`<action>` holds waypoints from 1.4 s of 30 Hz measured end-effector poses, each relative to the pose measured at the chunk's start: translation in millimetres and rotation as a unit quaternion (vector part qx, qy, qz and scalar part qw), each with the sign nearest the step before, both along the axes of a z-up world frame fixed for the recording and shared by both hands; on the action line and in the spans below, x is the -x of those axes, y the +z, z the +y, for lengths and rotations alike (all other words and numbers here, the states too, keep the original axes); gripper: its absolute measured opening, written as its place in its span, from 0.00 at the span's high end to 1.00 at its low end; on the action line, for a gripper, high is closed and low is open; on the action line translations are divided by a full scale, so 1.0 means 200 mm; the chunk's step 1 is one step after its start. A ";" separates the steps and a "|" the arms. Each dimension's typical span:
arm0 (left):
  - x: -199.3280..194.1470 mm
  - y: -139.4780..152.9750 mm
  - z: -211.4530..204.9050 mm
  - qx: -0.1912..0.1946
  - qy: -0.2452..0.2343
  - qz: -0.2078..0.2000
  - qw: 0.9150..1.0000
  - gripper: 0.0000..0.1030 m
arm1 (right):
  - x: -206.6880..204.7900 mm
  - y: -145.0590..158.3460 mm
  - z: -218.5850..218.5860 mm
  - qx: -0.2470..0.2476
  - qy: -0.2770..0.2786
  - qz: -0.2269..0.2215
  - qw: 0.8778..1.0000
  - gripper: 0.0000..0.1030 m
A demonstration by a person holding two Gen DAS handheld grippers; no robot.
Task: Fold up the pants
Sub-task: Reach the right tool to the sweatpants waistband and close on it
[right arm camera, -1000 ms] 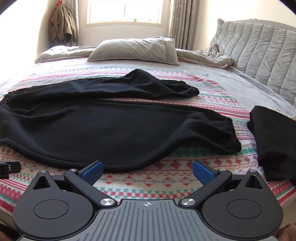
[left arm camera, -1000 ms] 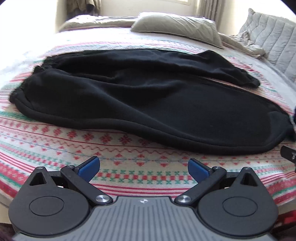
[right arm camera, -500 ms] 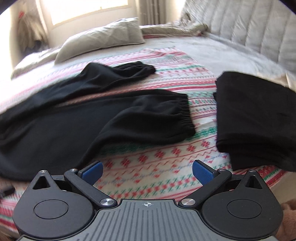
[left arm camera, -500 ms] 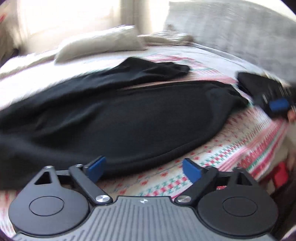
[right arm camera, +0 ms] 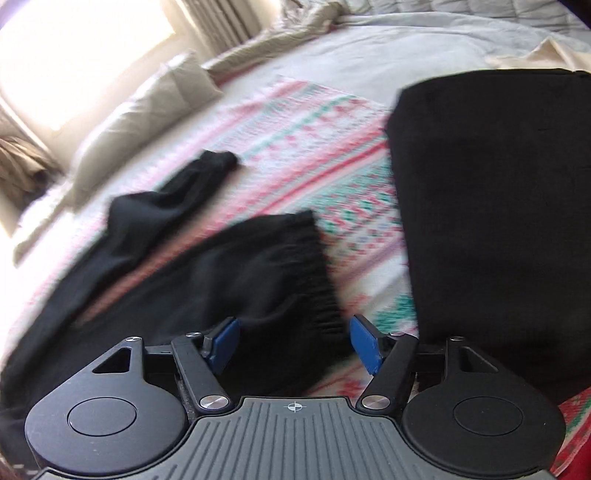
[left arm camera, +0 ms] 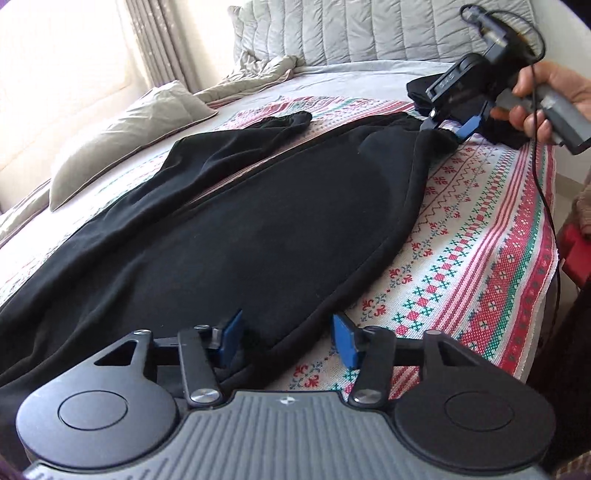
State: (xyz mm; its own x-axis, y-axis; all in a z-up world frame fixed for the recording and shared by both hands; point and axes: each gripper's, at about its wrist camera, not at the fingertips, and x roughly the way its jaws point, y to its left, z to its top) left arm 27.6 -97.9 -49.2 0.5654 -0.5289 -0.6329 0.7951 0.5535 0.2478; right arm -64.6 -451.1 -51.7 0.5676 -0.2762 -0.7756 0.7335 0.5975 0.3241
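Observation:
Black pants [left arm camera: 258, 221] lie spread lengthwise on a patterned blanket [left arm camera: 480, 240] on the bed. My left gripper [left arm camera: 288, 341] sits low over the near side edge of the pants. Its jaws are closing, with the cloth edge between the blue pads and a gap still showing. My right gripper [right arm camera: 294, 343] is at the elastic cuff [right arm camera: 317, 295] of the near leg. Its jaws are closing too, the cuff lies between the pads, and they are not pressing on it. In the left wrist view the right gripper [left arm camera: 447, 129] is held by a hand [left arm camera: 546, 92]. The far leg's cuff [right arm camera: 218, 162] lies flat.
A folded black garment [right arm camera: 498, 221] lies just right of the cuff. A grey pillow [left arm camera: 129, 136] and crumpled bedding are at the back, with a quilted headboard [left arm camera: 369, 33] behind. The bed's edge drops off at the right, by a red object [left arm camera: 576, 254].
Both views have rolled and swung. The left gripper came down onto the pants' near edge and the right gripper moved right to the near cuff. Both pairs of jaws have narrowed.

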 end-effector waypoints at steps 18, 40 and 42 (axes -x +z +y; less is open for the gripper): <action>0.16 0.05 0.04 0.009 -0.009 0.000 1.000 0.86 | 0.09 0.10 0.11 0.138 0.014 0.049 0.989 0.78; 0.10 0.00 0.07 0.046 -0.016 -0.011 0.999 0.02 | -0.19 -0.04 -0.09 0.193 0.048 -0.036 0.979 0.77; 0.09 -0.01 0.07 0.048 -0.013 -0.006 0.999 0.00 | -0.22 -0.05 -0.09 0.214 0.041 -0.012 0.976 0.78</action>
State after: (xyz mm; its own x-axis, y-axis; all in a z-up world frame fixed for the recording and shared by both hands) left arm 10.0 -83.9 -51.3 0.5584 -0.6015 -0.5713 0.8065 0.5550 0.2039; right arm -20.6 -468.6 -61.6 0.6185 -0.5245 -0.5852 0.6726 0.7384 0.0491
